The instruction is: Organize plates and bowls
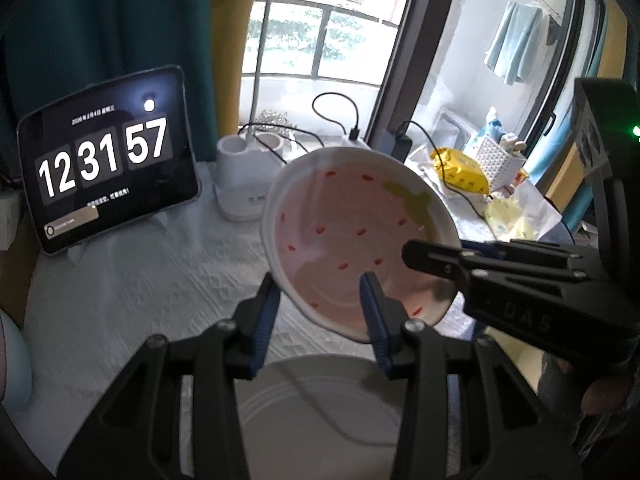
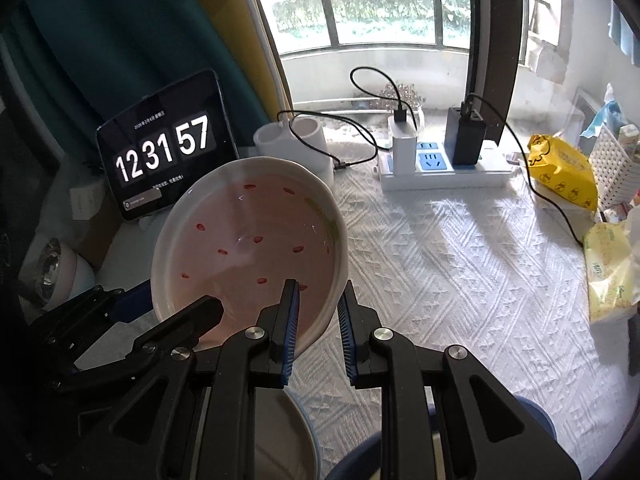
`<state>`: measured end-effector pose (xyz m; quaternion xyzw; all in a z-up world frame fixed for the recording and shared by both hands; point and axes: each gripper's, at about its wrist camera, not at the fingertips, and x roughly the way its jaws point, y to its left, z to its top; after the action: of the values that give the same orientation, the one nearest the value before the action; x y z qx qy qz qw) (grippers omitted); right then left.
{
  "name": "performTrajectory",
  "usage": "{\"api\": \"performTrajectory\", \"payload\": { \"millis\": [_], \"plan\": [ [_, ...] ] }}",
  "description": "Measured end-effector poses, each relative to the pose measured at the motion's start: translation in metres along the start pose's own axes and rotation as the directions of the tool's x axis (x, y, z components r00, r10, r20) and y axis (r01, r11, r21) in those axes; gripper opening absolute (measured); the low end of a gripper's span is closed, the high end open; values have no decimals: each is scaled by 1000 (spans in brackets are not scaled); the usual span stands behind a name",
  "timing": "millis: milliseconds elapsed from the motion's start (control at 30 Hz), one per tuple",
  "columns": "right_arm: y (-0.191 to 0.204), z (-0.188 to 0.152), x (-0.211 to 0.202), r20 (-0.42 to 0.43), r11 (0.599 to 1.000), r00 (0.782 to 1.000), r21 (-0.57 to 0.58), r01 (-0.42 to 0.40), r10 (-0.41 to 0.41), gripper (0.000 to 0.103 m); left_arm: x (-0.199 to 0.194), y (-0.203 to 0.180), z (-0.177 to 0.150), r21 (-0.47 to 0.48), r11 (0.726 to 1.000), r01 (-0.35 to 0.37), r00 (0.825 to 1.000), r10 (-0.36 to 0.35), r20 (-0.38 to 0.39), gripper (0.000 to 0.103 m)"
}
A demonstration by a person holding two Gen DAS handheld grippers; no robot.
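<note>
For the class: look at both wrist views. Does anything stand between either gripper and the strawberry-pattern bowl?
No. Both grippers straddle the bowl's rim: the left gripper at one edge, the right gripper at the other. Nothing lies between.

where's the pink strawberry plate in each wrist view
Left wrist: pink strawberry plate right of centre, tilted, above a white plate.
Right wrist: it sits left of centre, its rim between the right tongs.
Shared landmark: clock tablet, behind-left of it.
</note>
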<state>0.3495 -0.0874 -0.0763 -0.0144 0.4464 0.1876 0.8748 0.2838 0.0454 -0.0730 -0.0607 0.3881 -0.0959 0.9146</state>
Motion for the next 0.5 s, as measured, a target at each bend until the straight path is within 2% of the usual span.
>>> {"api": "performTrajectory", "payload": {
  "millis": [500],
  "plan": [
    [-6, -18, -45, 51, 1000, 999, 9, 2, -2, 21, -35, -30, -8, 33, 999, 15, 999, -16, 35, 42]
  ]
}}
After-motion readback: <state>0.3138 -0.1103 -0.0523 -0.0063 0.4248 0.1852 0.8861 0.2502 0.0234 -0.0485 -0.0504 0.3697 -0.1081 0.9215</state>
